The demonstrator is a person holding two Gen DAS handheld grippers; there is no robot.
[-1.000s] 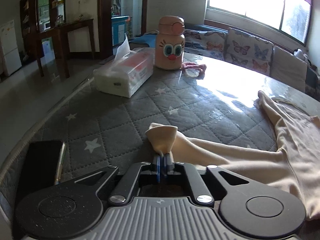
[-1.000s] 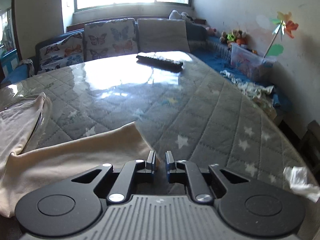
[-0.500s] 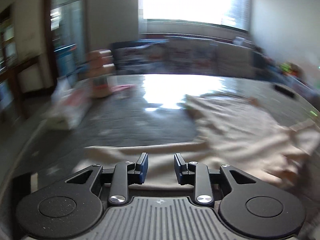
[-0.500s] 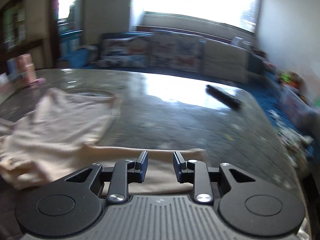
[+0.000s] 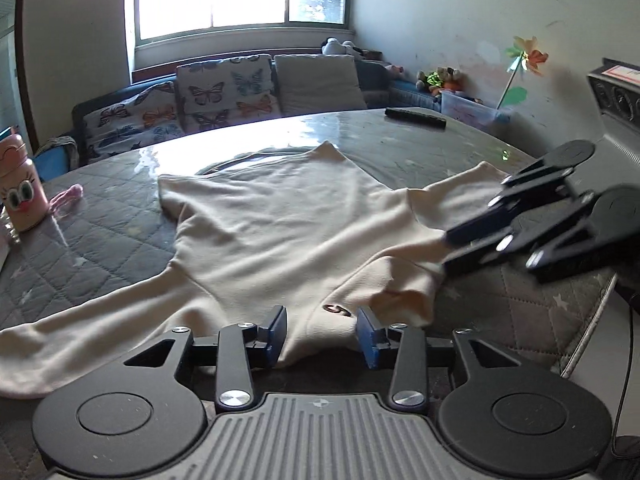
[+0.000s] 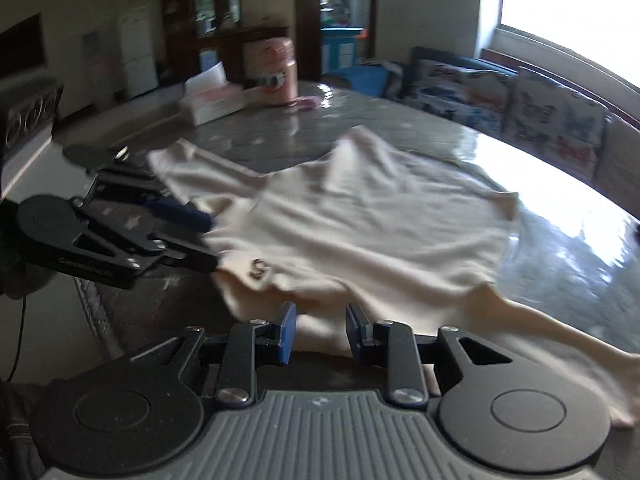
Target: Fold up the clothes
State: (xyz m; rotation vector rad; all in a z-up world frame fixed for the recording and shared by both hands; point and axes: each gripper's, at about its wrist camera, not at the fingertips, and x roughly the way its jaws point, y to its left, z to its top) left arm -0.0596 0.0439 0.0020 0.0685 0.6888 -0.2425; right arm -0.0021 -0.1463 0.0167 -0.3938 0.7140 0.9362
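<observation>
A cream long-sleeved shirt (image 5: 288,232) lies spread on the grey quilted star-print table (image 5: 100,220), sleeves out to both sides; it also shows in the right wrist view (image 6: 360,220). My left gripper (image 5: 322,330) is open, its jaws on either side of the shirt's near edge by a small logo (image 5: 338,309). My right gripper (image 6: 318,330) is open over the near edge too. In the left wrist view the right gripper (image 5: 446,252) reaches in from the right at the shirt's edge. In the right wrist view the left gripper (image 6: 210,240) reaches in from the left.
A pink cartoon-face bottle (image 5: 18,192) and a pink scrap (image 5: 66,196) stand at the table's left. A tissue box (image 6: 212,100) sits beside the bottle. A black remote (image 5: 414,118) lies at the far right. A sofa with butterfly cushions (image 5: 224,96) runs behind.
Both grippers let go of the sleeve ends and opened wide. They swung round to the shirt's near edge, facing each other. The shirt now lies spread flat.
</observation>
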